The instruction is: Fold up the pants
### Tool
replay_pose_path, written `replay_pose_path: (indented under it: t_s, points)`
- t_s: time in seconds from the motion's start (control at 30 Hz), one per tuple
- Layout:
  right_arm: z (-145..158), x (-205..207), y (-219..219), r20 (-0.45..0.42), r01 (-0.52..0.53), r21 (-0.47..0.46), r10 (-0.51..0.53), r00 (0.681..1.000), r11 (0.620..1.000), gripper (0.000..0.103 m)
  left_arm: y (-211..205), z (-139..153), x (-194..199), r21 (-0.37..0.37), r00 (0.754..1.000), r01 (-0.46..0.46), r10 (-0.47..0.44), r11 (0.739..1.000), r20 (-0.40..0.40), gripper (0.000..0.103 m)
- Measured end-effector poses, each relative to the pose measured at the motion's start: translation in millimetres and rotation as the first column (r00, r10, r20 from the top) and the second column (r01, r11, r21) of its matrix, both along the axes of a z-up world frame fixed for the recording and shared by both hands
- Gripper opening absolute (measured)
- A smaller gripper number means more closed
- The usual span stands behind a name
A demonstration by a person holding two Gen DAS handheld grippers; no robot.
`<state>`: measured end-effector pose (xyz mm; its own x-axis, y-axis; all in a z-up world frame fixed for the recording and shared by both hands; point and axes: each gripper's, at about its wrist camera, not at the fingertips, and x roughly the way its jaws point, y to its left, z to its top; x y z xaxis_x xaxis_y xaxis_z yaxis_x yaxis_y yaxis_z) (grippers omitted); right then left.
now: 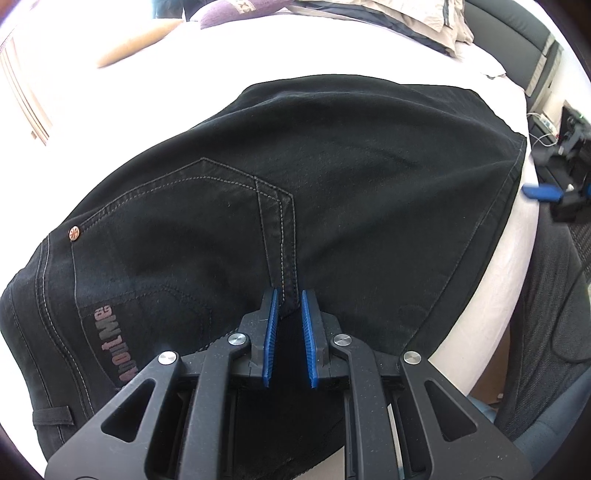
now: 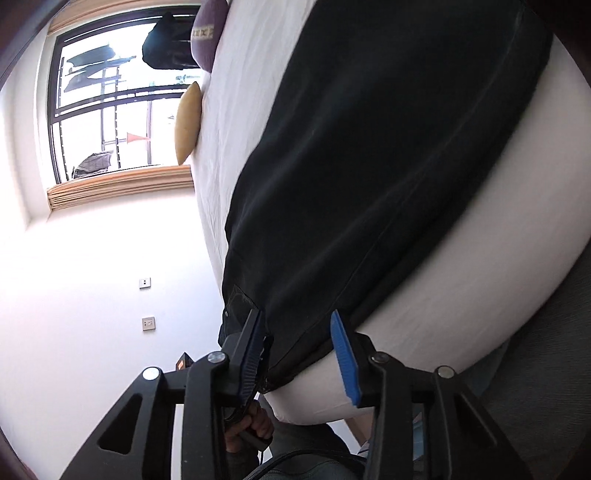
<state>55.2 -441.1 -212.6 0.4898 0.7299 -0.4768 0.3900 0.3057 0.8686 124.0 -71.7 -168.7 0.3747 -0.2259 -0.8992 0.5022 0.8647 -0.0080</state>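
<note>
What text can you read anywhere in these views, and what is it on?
"MG": end of a reddish printed logo on the black pants, near the back pocket; the letters before it are too distorted to read.
Purple cushion's patterned band: blurred, unreadable.
Wall sockets: no legible marking.

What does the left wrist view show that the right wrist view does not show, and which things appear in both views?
Only the left wrist view shows the left gripper shut on the black pants' seat seam, the back pocket with a copper rivet, the printed label and folded bedding at the far end.

Only the right wrist view shows the window, the wall sockets and a hand below the bed edge.

Both show the pants on the white bed, the tan pillow, the purple pillow and the right gripper, open.
</note>
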Motion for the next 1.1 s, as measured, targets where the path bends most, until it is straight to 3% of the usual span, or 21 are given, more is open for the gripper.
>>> replay_pose_path:
  t_s: [0.17,0.33,0.4,0.43,0.47,0.63,0.87,0.97,1.03,1.1]
  points:
    - [-25.4,4.7,8.4,-0.057,0.009,0.022,-0.008,0.998,1.000,0.041,9.3,-4.6,-4.7,-0.032,1.000,-0.007,0.006,0.999,-0.016,0.013]
    - [-30.4,11.1,13.6,-0.034,0.006,0.041,-0.005,0.999,0.999,0.037,14.4,-4.6,-3.6,-0.032,1.000,-0.006,0.005,0.999,-0.016,0.013]
    - [-32.6,19.4,19.8,-0.025,-0.012,0.032,0.013,1.000,0.999,0.023,16.6,-3.5,-5.3,-0.031,1.000,-0.006,0.005,1.000,-0.014,0.013]
    - [-34.5,20.1,22.1,-0.025,-0.017,0.016,0.018,1.000,1.000,0.009,16.9,-2.9,-5.9,-0.029,1.000,-0.005,0.004,1.000,-0.013,0.013]
    - [-36.2,19.0,22.1,-0.029,-0.010,-0.001,0.010,1.000,1.000,0.008,16.8,-2.1,-6.7,-0.028,1.000,-0.004,0.004,1.000,-0.013,0.013]
    - [-32.8,-0.7,21.4,-0.035,-0.006,-0.034,0.005,0.999,0.999,0.005,17.9,-1.5,-8.3,-0.021,1.000,-0.002,0.002,1.000,-0.027,0.012]
    - [-46.3,-7.4,15.2,-0.060,-0.018,0.025,0.020,0.998,1.000,0.004,21.5,-3.0,-13.8,-0.012,0.999,0.004,-0.005,1.000,-0.035,0.012]
    - [-23.5,-11.2,10.1,-0.125,-0.111,-0.100,0.098,0.987,0.989,0.009,21.4,4.8,-14.9,0.001,0.999,-0.007,0.007,1.000,-0.037,0.013]
    - [9.8,-8.1,11.6,-0.081,-0.188,-0.237,0.174,0.981,0.953,0.016,16.3,21.7,-16.7,-0.011,1.000,-0.005,0.005,1.000,-0.002,0.013]
    - [40.5,8.6,13.6,0.020,-0.201,-0.297,0.217,0.976,0.934,0.016,13.0,40.7,-10.9,-0.080,0.999,-0.012,0.015,0.997,0.033,0.013]
